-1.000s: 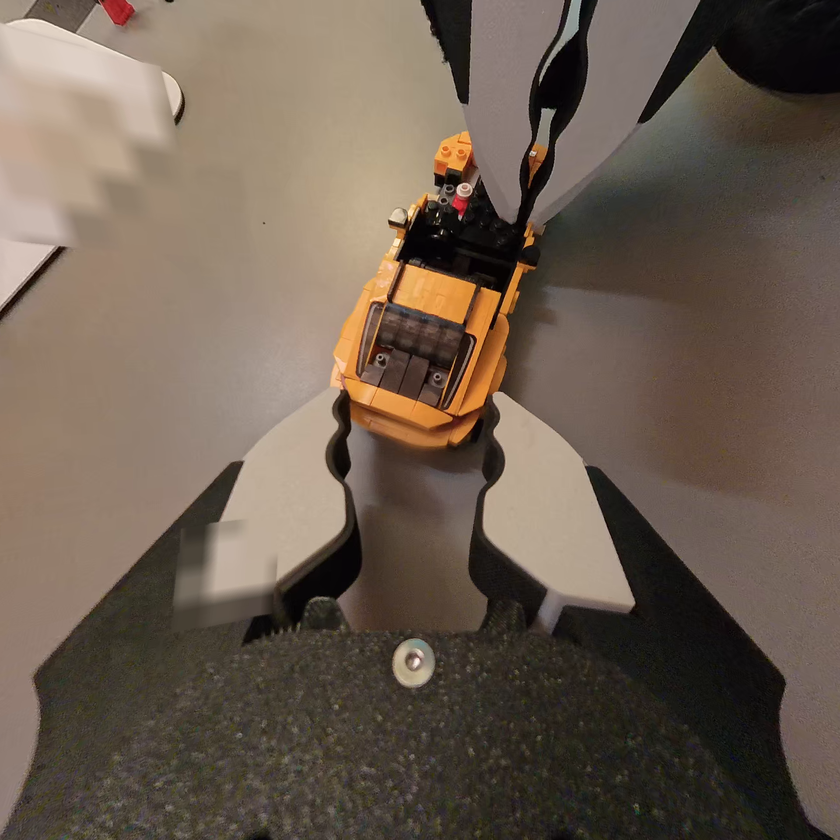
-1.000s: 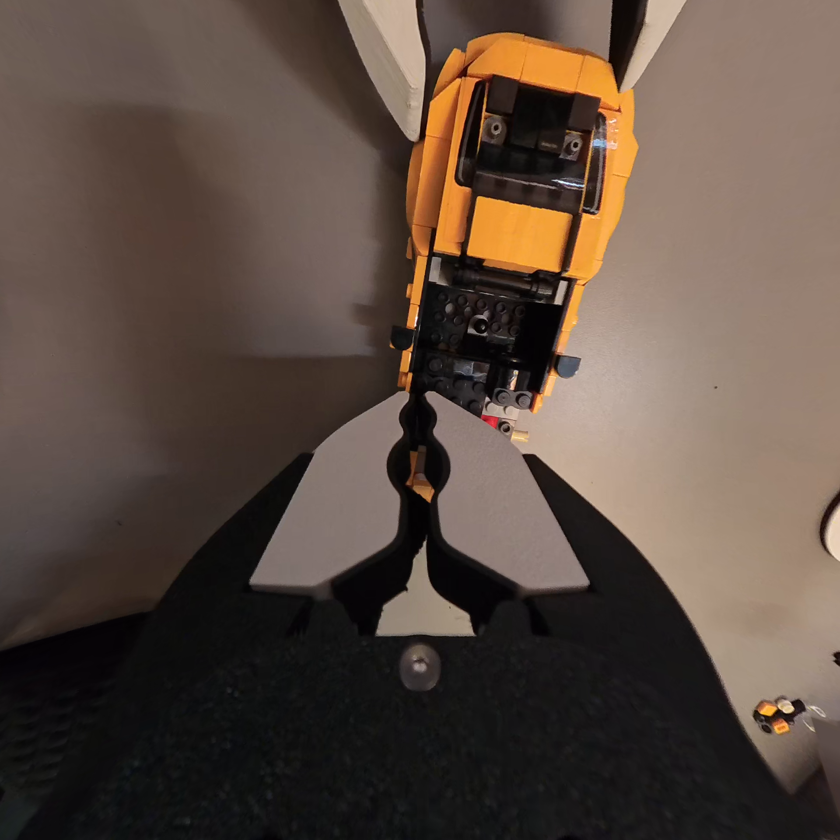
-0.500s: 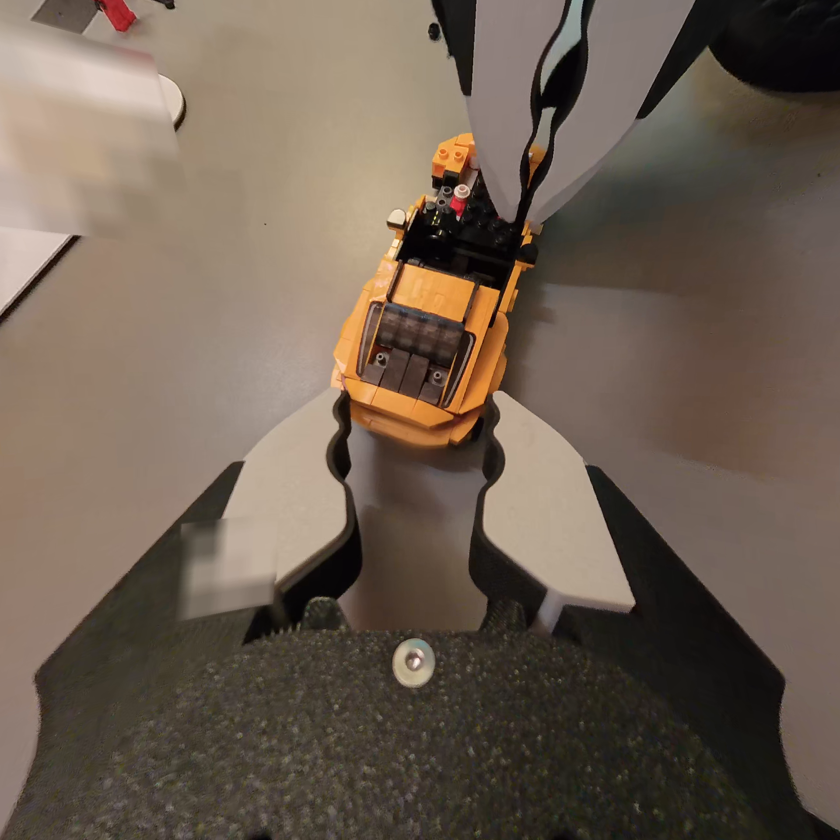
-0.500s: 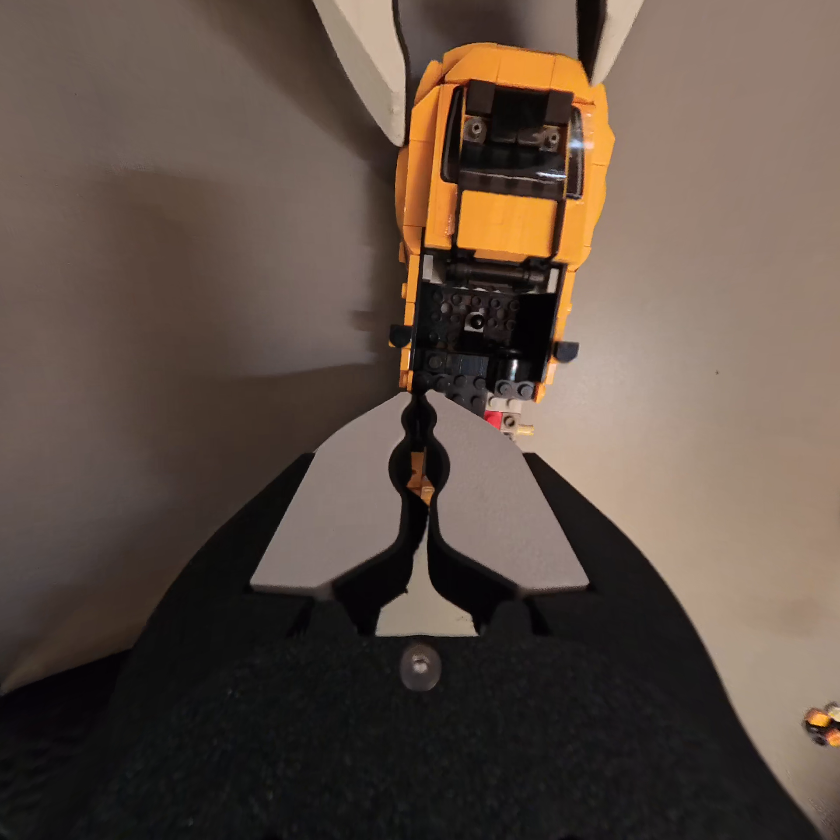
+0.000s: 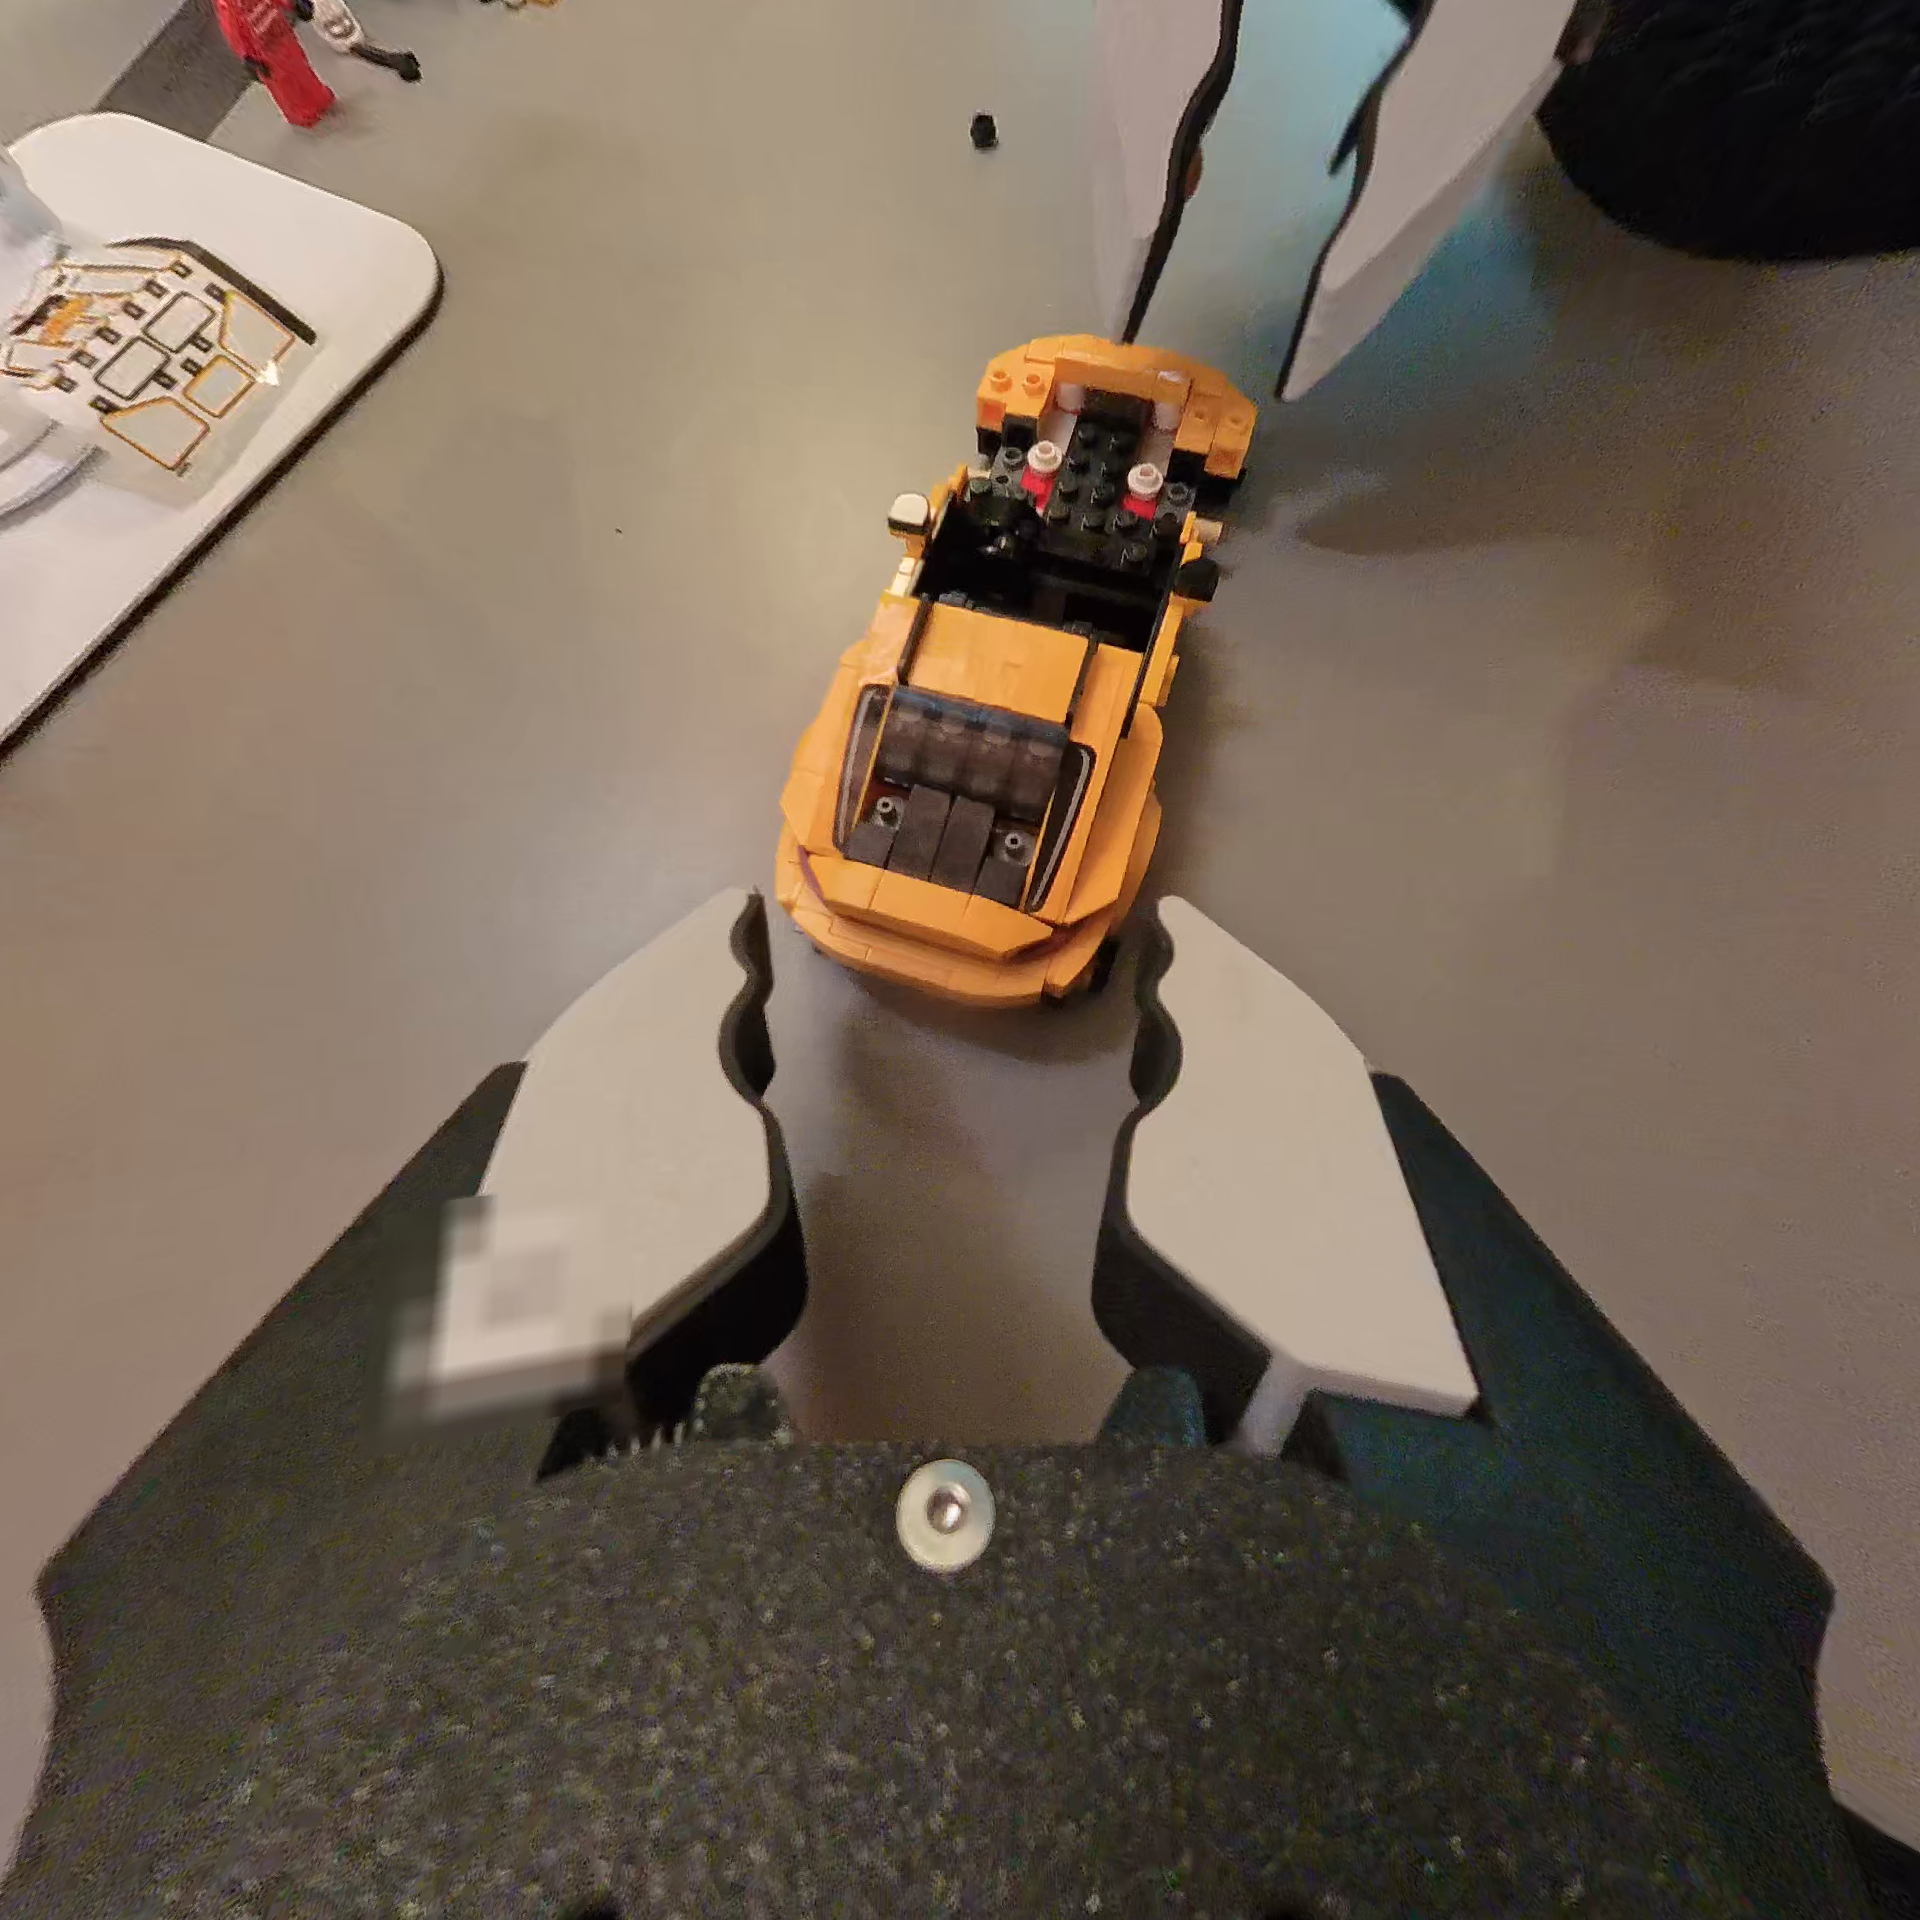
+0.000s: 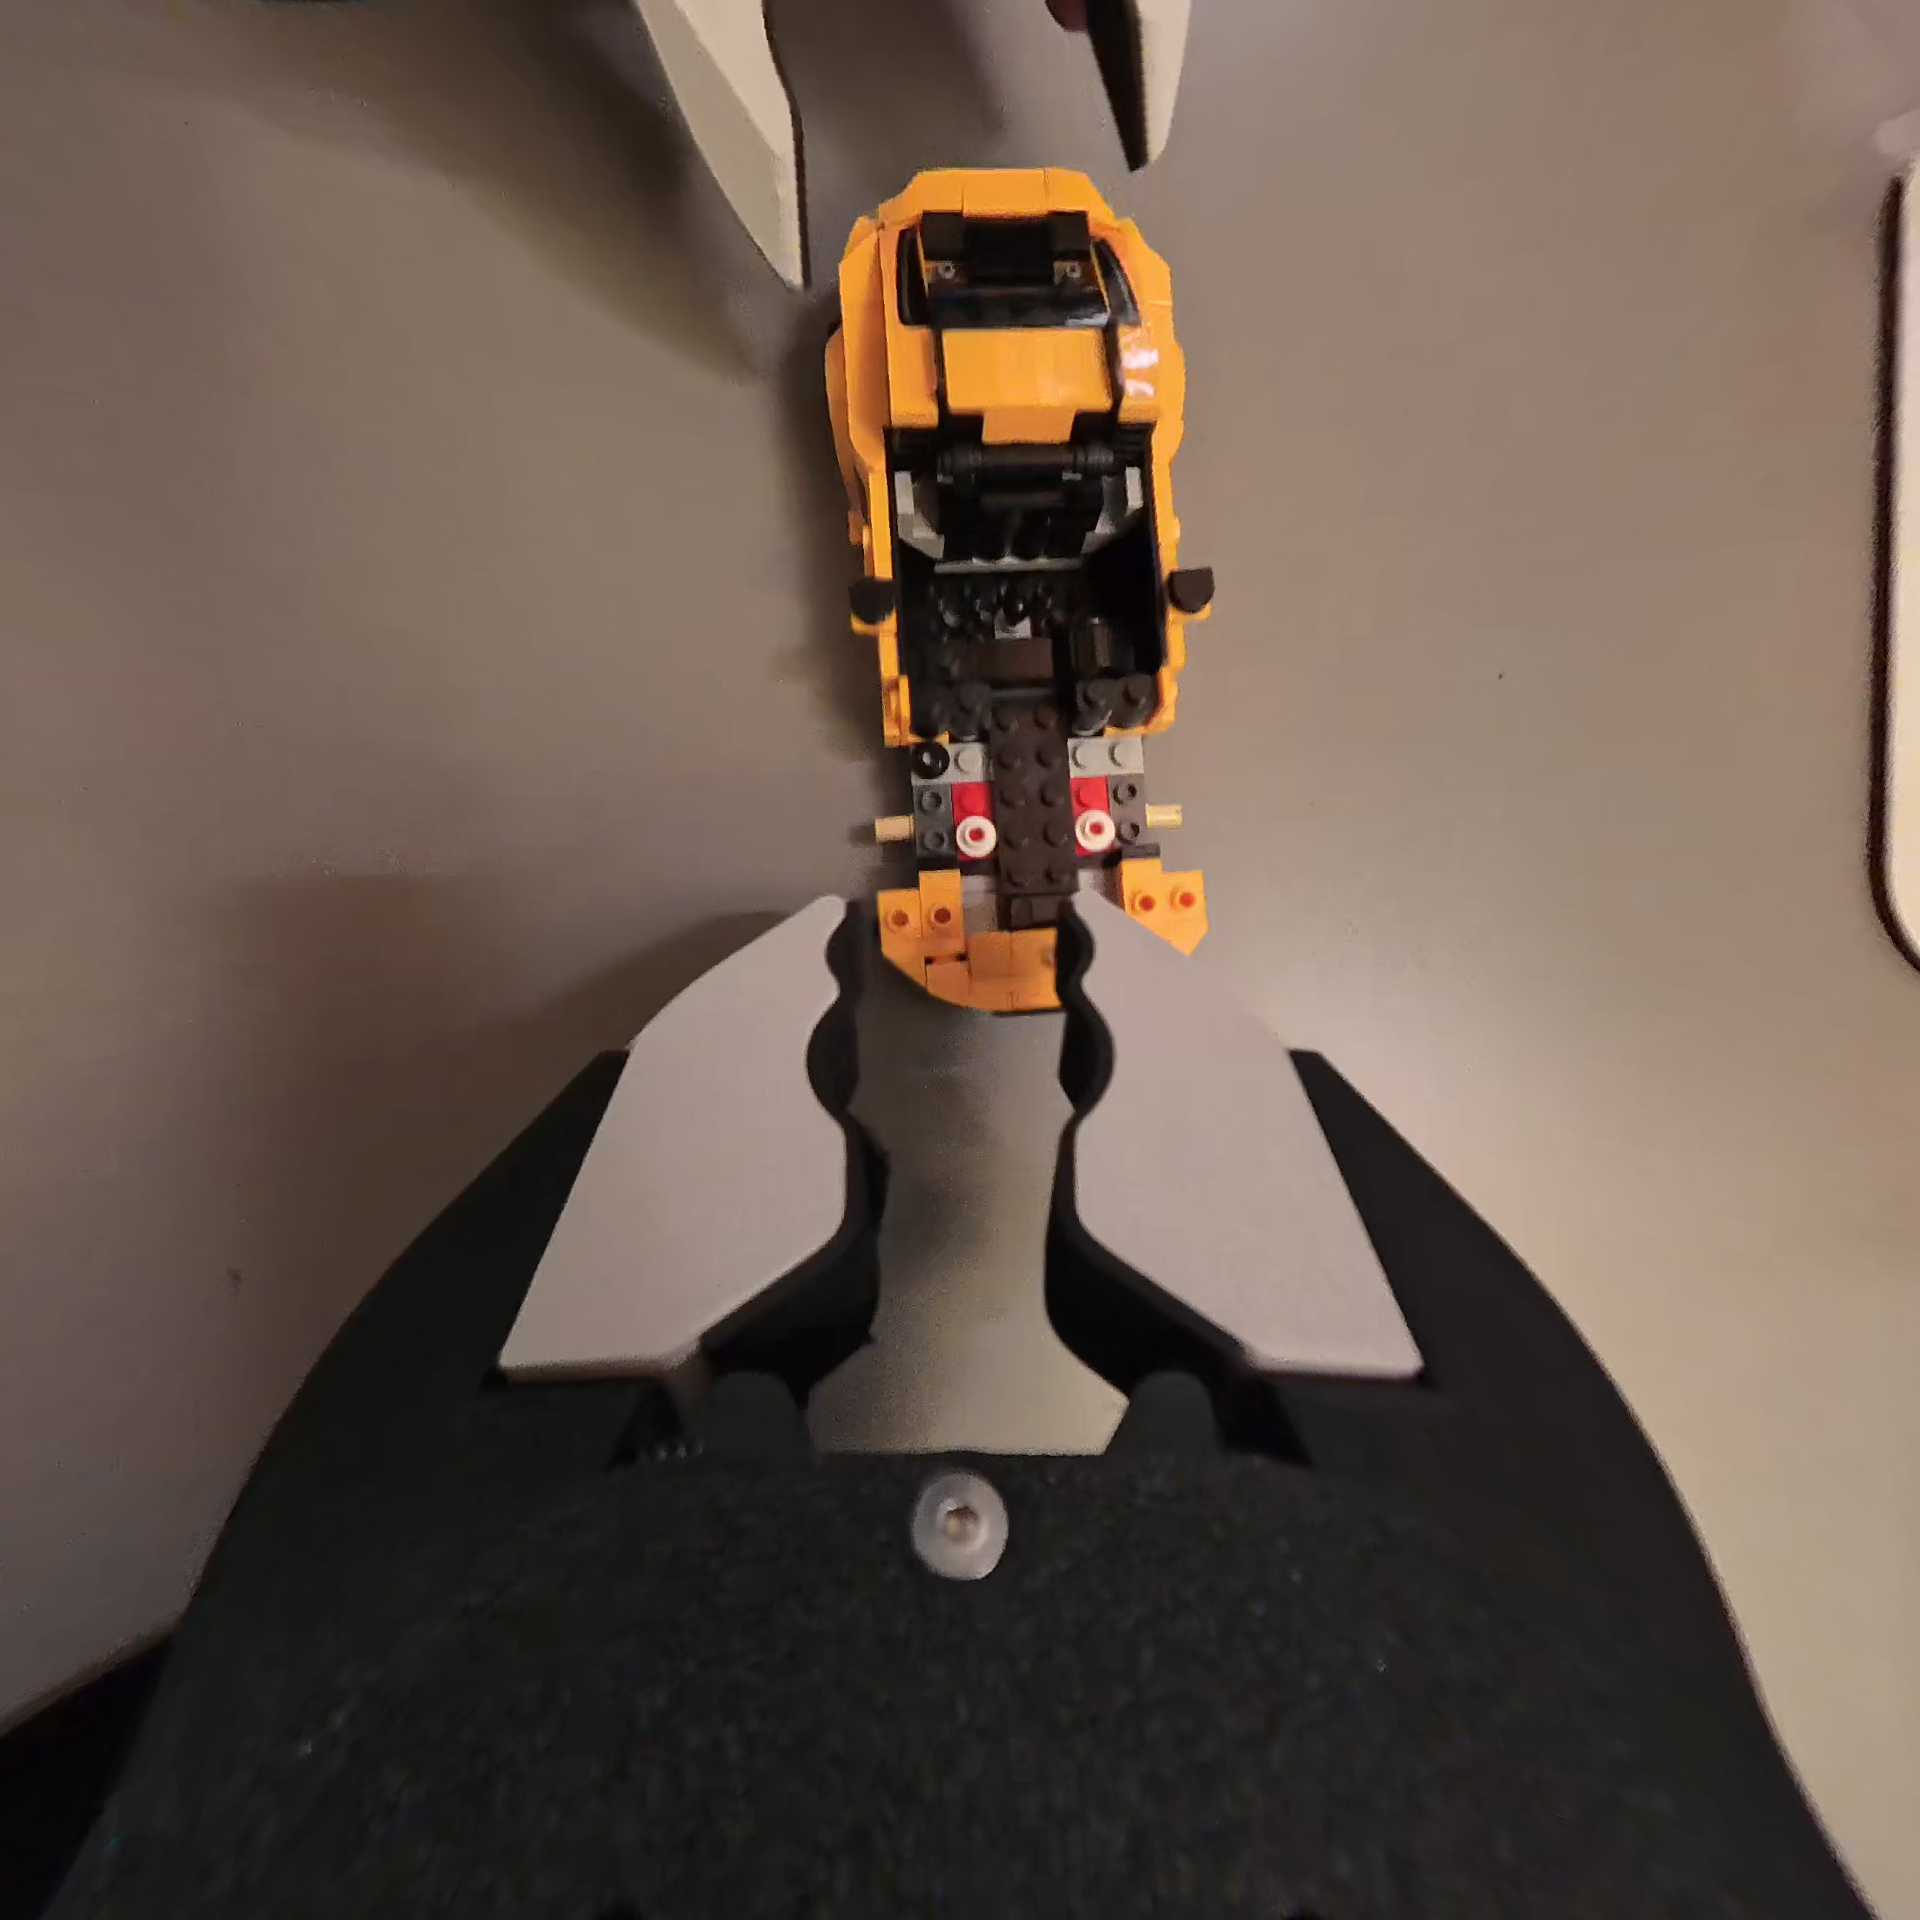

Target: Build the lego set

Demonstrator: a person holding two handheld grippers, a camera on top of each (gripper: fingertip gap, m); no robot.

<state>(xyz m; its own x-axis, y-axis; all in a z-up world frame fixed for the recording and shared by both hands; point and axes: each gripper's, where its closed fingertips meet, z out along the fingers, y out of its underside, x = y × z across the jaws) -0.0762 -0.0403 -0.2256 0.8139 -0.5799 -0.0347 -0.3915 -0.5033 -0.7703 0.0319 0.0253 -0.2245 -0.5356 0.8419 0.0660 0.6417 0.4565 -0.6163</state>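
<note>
Right gripper (image 6: 956,925) opened off orange car (image 5: 997,707), white tray (image 5: 208,343) nearby

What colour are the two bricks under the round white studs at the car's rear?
Red bricks, flanking the black centre strip of the orange car; clearest in the right wrist view.

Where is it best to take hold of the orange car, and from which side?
Probably grip the car across its closed hood end, the left gripper coming from the front: those flanks look smooth and solid, while the rear is open studs and loose-looking parts.
</note>
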